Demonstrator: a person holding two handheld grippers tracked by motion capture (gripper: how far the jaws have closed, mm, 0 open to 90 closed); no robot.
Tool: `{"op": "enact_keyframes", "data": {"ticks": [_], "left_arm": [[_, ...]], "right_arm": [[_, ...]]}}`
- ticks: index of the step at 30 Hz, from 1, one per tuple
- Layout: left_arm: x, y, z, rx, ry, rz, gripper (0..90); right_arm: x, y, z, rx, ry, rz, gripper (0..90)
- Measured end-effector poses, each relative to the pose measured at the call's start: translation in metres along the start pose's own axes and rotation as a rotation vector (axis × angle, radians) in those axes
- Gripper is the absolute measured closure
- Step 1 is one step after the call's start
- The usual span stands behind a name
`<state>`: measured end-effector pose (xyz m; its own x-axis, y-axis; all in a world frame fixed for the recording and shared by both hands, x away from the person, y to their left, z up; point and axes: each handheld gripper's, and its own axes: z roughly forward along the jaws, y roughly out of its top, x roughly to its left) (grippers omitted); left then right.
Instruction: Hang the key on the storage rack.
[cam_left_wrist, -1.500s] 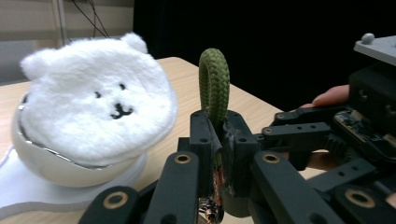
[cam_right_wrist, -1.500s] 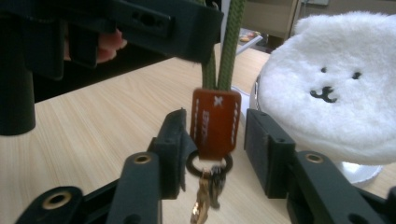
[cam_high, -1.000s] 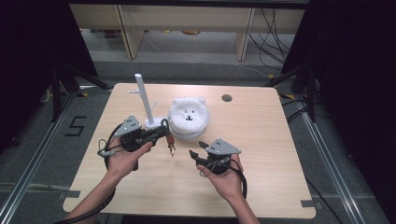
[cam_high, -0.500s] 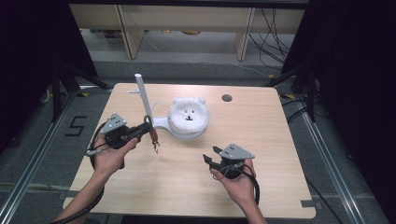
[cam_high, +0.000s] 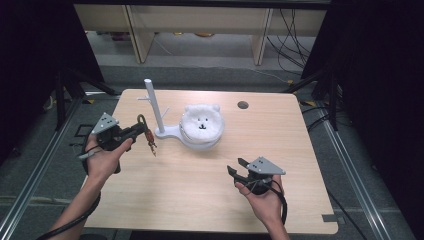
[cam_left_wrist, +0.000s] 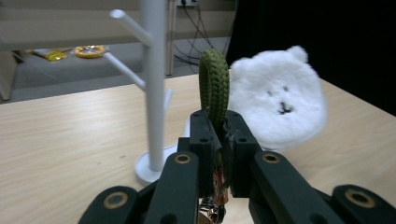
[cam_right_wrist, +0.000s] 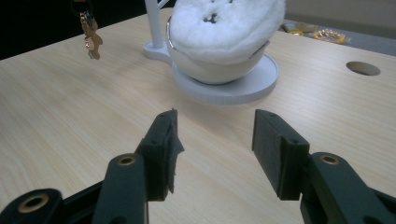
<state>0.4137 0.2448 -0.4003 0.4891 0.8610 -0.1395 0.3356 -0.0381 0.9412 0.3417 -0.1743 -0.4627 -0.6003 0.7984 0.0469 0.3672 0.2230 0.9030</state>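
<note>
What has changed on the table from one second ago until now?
The left gripper, shut on the green cord loop of a keychain, moved left, away from the table's middle toward the white peg stand. The right gripper, open and empty, moved right and toward the near edge. The stand, the white bear plush and its dish stayed where they were.

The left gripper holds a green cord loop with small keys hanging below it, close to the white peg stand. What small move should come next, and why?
Probably carry the left gripper up toward the white stand and slip the green loop over a peg. The loop stands clamped upright between the jaws, the keys hang free above the table, and the pegs slant upward just ahead. The right gripper is open and apart.
</note>
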Motion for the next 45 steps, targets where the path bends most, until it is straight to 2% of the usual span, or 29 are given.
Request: {"op": "enact_keyframes", "data": {"ticks": [3, 6, 7, 8, 11, 12, 14, 16, 18, 19, 21, 24, 25, 26, 27, 30, 32, 34, 35, 37, 38, 40, 42, 43, 45], "left_arm": [[0.008, 0.002, 0.003, 0.010, 0.032, -0.002, 83.2], [0.016, 0.007, 0.008, 0.013, 0.066, -0.008, 83.2], [0.018, 0.008, 0.009, 0.014, 0.076, -0.011, 83.2], [0.020, 0.010, 0.011, 0.018, 0.086, -0.011, 83.2], [0.024, 0.014, 0.017, 0.025, 0.110, -0.017, 83.2], [0.025, 0.015, 0.019, 0.032, 0.116, -0.017, 83.2], [0.027, 0.017, 0.024, 0.039, 0.128, -0.017, 83.2], [0.028, 0.019, 0.028, 0.047, 0.143, -0.017, 83.2], [0.029, 0.022, 0.031, 0.048, 0.154, -0.019, 83.2], [0.030, 0.023, 0.032, 0.051, 0.158, -0.019, 83.2], [0.031, 0.025, 0.034, 0.052, 0.170, -0.017, 83.2], [0.033, 0.029, 0.035, 0.051, 0.182, -0.017, 83.2], [0.033, 0.029, 0.036, 0.051, 0.183, -0.017, 83.2], [0.033, 0.030, 0.036, 0.050, 0.186, -0.014, 83.2], [0.033, 0.031, 0.036, 0.049, 0.189, -0.011, 83.2], [0.032, 0.032, 0.036, 0.047, 0.192, -0.001, 83.1], [0.031, 0.033, 0.036, 0.050, 0.197, 0.007, 83.1], [0.030, 0.035, 0.037, 0.054, 0.201, 0.015, 83.1], [0.029, 0.035, 0.038, 0.056, 0.201, 0.016, 83.1], [0.028, 0.035, 0.039, 0.059, 0.203, 0.021, 83.1], [0.028, 0.036, 0.039, 0.061, 0.205, 0.025, 83.2], [0.026, 0.036, 0.041, 0.062, 0.206, 0.030, 83.1], [0.024, 0.036, 0.042, 0.065, 0.207, 0.037, 83.1], [0.023, 0.037, 0.043, 0.067, 0.207, 0.043, 83.1], [0.021, 0.037, 0.044, 0.068, 0.209, 0.052, 83.1]], "right_arm": [[-0.004, -0.001, -0.002, -0.007, 0.000, -0.009, 51.6], [-0.004, -0.003, -0.004, -0.014, -0.007, 0.019, 51.6], [-0.005, -0.004, -0.003, -0.028, -0.001, 0.012, 51.6], [-0.006, -0.004, -0.005, -0.013, -0.008, 0.005, 51.6], [-0.006, -0.007, -0.007, -0.006, -0.014, 0.033, 51.6], [-0.008, -0.008, -0.005, -0.024, -0.003, 0.018, 51.6], [-0.008, -0.009, -0.007, -0.024, -0.014, 0.031, 51.6], [-0.009, -0.010, -0.006, -0.038, -0.003, 0.036, 51.6], [-0.010, -0.011, -0.009, -0.024, -0.021, 0.037, 51.6], [-0.008, -0.011, -0.010, -0.013, -0.022, 0.071, 51.6], [-0.011, -0.012, -0.009, -0.023, -0.013, 0.047, 51.7], [-0.009, -0.013, -0.010, -0.025, -0.017, 0.081, 51.6], [-0.012, -0.013, -0.009, -0.037, -0.014, 0.055, 51.6], [-0.011, -0.013, -0.011, -0.021, -0.023, 0.064, 51.6], [-0.013, -0.013, -0.010, -0.024, -0.015, 0.052, 51.6], [-0.012, -0.013, -0.010, -0.030, -0.014, 0.068, 51.6], [-0.013, -0.013, -0.010, -0.046, -0.012, 0.059, 51.6], [-0.012, -0.013, -0.009, -0.041, -0.003, 0.080, 51.6], [-0.013, -0.013, -0.010, -0.035, -0.023, 0.056, 51.6], [-0.013, -0.014, -0.009, -0.038, -0.016, 0.063, 51.5], [-0.014, -0.014, -0.010, -0.022, -0.019, 0.063, 51.5], [-0.013, -0.014, -0.009, -0.025, -0.010, 0.076, 51.5], [-0.010, -0.015, -0.010, -0.015, -0.011, 0.113, 51.5], [-0.014, -0.015, -0.009, -0.027, -0.008, 0.078, 51.5], [-0.015, -0.016, -0.009, -0.032, -0.014, 0.073, 51.5]]}}
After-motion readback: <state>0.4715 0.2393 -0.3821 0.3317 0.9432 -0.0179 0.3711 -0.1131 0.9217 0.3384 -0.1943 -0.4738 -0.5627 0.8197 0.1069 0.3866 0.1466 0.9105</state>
